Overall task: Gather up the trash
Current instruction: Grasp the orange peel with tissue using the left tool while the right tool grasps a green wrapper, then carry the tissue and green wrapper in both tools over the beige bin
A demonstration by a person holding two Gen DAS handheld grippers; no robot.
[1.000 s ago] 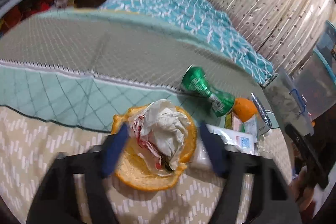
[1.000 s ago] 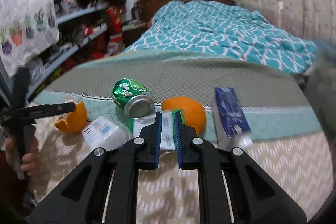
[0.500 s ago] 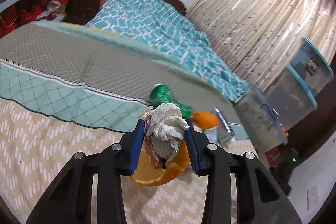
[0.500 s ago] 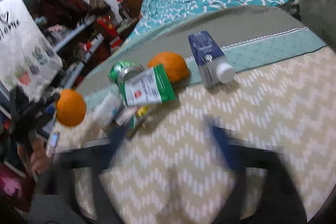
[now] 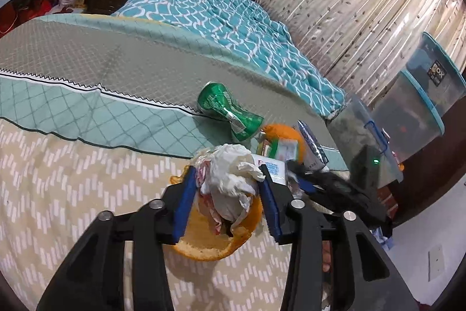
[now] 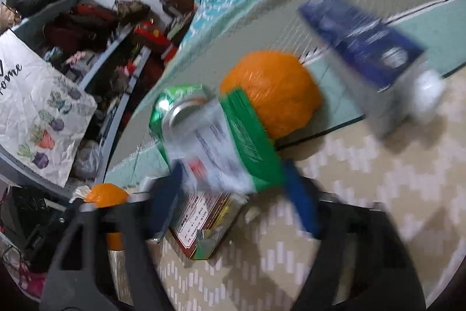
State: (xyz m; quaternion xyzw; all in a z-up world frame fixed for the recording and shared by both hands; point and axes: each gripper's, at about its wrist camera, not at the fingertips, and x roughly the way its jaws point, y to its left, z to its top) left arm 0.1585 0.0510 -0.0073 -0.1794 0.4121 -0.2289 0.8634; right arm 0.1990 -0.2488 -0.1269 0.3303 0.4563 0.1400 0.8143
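My left gripper (image 5: 225, 188) is shut on a crumpled white tissue (image 5: 230, 177) that sits in an orange peel half (image 5: 215, 238), held above the bed. A crushed green can (image 5: 227, 111), an orange (image 5: 284, 133) and a blue carton (image 5: 311, 146) lie beyond it. My right gripper (image 6: 233, 188) is open around a green-and-white wrapper (image 6: 230, 142) that lies on a brown-printed packet (image 6: 204, 223). The can (image 6: 177, 110), the orange (image 6: 273, 95) and the blue carton (image 6: 367, 40) lie just past it. The right wrist view is blurred.
The trash lies on a bed with a beige zigzag cover (image 5: 58, 179) and a teal quilt (image 5: 218, 13). Clear storage bins (image 5: 413, 112) stand to the right by the curtain. Cluttered shelves (image 6: 96, 28) are on the left.
My left gripper has closed on the tissue and peel and lifted them. My right gripper has opened and moved in around the green-and-white wrapper.
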